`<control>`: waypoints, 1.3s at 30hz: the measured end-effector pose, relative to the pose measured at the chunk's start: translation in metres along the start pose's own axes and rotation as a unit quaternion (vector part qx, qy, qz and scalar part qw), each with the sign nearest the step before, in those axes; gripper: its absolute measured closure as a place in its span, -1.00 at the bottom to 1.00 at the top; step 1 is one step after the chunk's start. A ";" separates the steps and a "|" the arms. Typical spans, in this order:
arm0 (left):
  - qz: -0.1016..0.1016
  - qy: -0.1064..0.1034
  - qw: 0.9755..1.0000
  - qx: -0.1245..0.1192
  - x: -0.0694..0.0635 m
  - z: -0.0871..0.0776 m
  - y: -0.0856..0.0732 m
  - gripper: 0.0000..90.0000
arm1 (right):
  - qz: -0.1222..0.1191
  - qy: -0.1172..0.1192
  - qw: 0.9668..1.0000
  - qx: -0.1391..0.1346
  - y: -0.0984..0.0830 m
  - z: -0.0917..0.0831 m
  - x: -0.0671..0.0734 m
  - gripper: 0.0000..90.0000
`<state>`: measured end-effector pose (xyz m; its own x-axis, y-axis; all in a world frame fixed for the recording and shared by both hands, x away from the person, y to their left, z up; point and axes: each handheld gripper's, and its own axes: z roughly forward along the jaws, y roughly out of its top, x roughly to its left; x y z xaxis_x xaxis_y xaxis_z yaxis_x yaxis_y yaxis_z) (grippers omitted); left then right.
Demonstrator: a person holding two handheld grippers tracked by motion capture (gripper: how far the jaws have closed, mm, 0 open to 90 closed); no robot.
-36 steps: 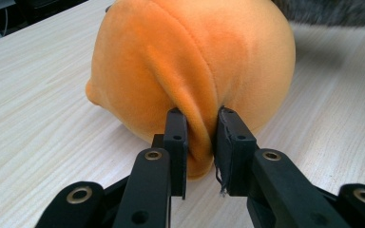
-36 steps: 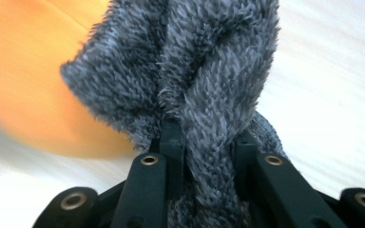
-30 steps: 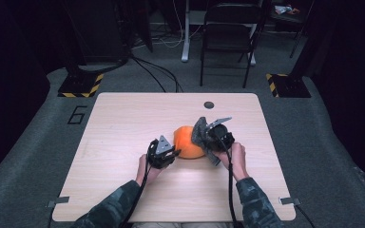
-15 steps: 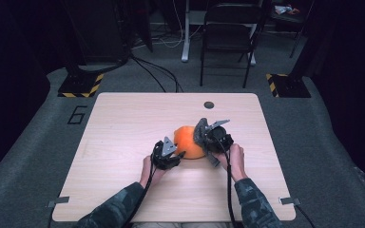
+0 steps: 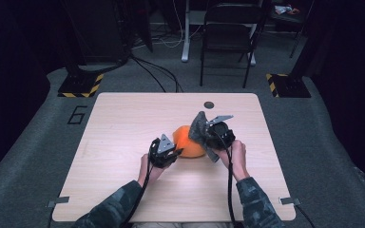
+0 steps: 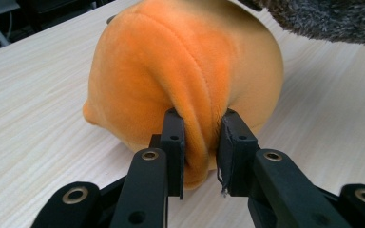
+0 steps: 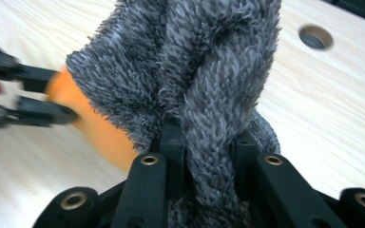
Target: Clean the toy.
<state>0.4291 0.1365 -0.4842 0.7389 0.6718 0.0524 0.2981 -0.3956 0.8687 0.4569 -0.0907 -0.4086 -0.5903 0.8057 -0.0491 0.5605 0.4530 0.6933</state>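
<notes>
An orange plush toy [image 5: 185, 142] lies in the middle of the table [image 5: 123, 118]. My left gripper [image 5: 171, 153] is at its near-left side. In the left gripper view the jaws have just been closing and now pinch a fold of the orange plush [image 6: 185, 61]; the gripper [image 6: 202, 124] is shut on it. My right gripper [image 5: 203, 135] is shut on a grey fuzzy cloth [image 5: 198, 124] that stands up over the toy's right side. In the right gripper view the grey cloth [image 7: 195, 57] bunches between the jaws of the gripper [image 7: 208, 134], with the orange plush [image 7: 100, 135] behind it.
A round cable hole [image 5: 209, 104] sits near the table's far edge. Beyond the table stand a black chair [image 5: 230, 38] and two floor bases with yellow-black stripes [image 5: 81, 85] [image 5: 287, 83]. Bare tabletop lies to the left and right of the toy.
My right gripper has lifted a little with the grey cloth in it. The left hand has stayed at the toy's near side.
</notes>
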 end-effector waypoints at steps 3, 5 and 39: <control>-0.002 -0.007 1.000 0.002 -0.002 -0.004 0.003 0.66 | -0.020 0.005 1.000 -0.010 0.007 -0.004 0.014 0.63; 0.003 -0.010 1.000 0.003 -0.004 -0.005 0.004 0.66 | -0.038 0.006 0.999 -0.011 0.009 -0.004 0.020 0.63; 0.001 -0.020 1.000 0.016 0.003 0.001 -0.004 0.58 | 0.050 -0.030 0.990 0.127 -0.045 0.055 -0.040 0.63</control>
<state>0.4310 0.1398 -0.4882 0.7631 0.6455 0.0333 0.3156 -0.4170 0.8524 0.4873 -0.1222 -0.4775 -0.4939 0.8687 -0.0368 0.7467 0.4455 0.4939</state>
